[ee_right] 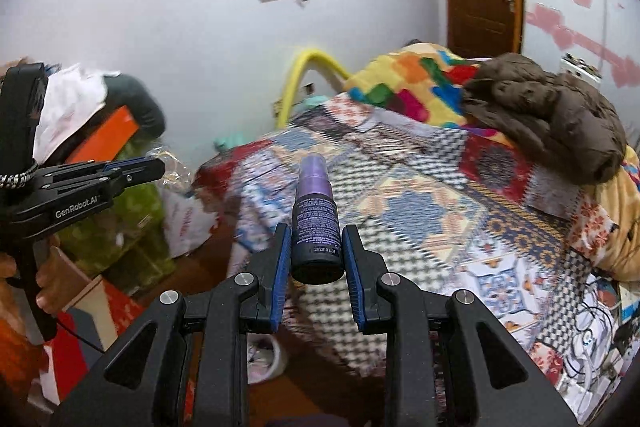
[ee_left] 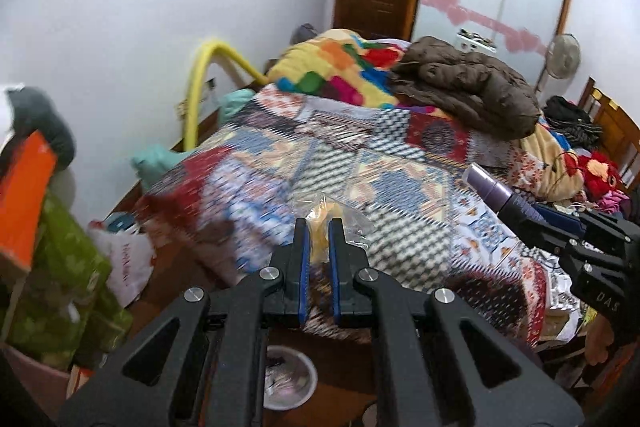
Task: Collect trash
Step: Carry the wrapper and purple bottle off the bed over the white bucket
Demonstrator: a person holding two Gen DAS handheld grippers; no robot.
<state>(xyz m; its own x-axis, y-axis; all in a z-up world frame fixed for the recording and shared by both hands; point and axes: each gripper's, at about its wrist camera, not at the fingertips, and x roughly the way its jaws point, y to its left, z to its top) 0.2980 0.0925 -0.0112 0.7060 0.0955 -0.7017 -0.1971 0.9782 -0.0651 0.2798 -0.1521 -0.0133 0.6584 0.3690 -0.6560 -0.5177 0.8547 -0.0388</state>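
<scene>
Two pieces in hand, none binned yet. Left gripper (ee_left: 318, 227) clamped on clear plastic wrapper (ee_left: 336, 217) with yellow inside. Right gripper (ee_right: 316, 233) clamped on purple spray bottle (ee_right: 316, 219), cap forward. Both held above patchwork bed quilt (ee_left: 400, 163). Below on floor: white bin (ee_left: 288, 379), likely drop target. Remaining: release both there.

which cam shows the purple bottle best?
Right wrist. The purple bottle sits centred between the right gripper fingers, base toward the lens, label and date print readable. Left wrist shows it only at the right edge, side-on, partly hidden by that gripper.
</scene>
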